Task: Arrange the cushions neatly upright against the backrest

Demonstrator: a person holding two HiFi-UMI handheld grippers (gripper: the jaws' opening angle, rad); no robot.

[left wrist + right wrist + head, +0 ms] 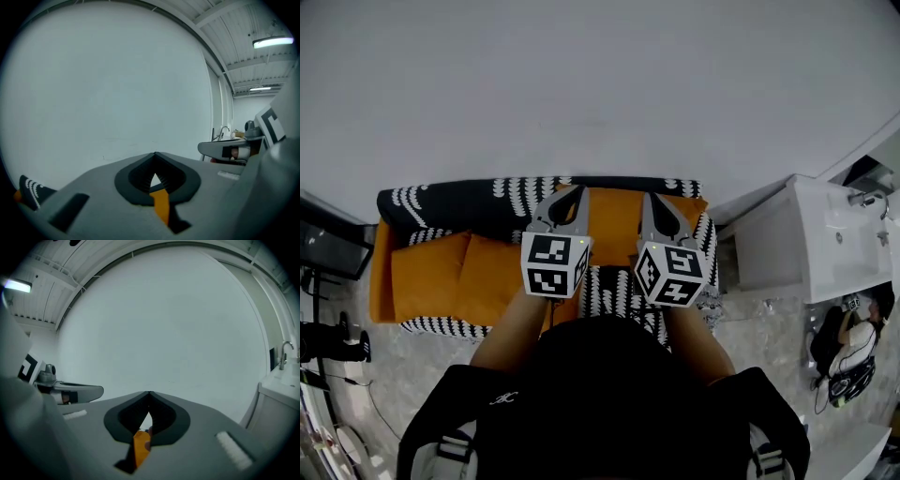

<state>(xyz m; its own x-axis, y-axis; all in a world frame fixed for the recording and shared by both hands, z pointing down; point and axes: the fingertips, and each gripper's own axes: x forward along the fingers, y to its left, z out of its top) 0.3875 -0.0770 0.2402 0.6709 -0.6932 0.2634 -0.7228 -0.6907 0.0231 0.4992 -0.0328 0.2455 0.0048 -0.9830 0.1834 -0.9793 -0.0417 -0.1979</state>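
Note:
A sofa under a black-and-white patterned cover (469, 202) stands against a white wall. Two orange cushions (427, 272) (492, 277) lie flat on its left seat. A third orange cushion (614, 220) leans at the backrest in the middle. My left gripper (575, 190) is shut at that cushion's upper left corner, and my right gripper (648, 197) is shut at its upper right. In the left gripper view the jaw tips (155, 153) meet against the wall, orange showing only through the slot below. The right gripper view shows its tips (149, 392) the same way.
A white cabinet with a sink (834, 234) stands to the right of the sofa; its faucet (283, 355) shows in the right gripper view. A person (853, 337) crouches on the floor at far right. Dark equipment (328, 244) stands at the left.

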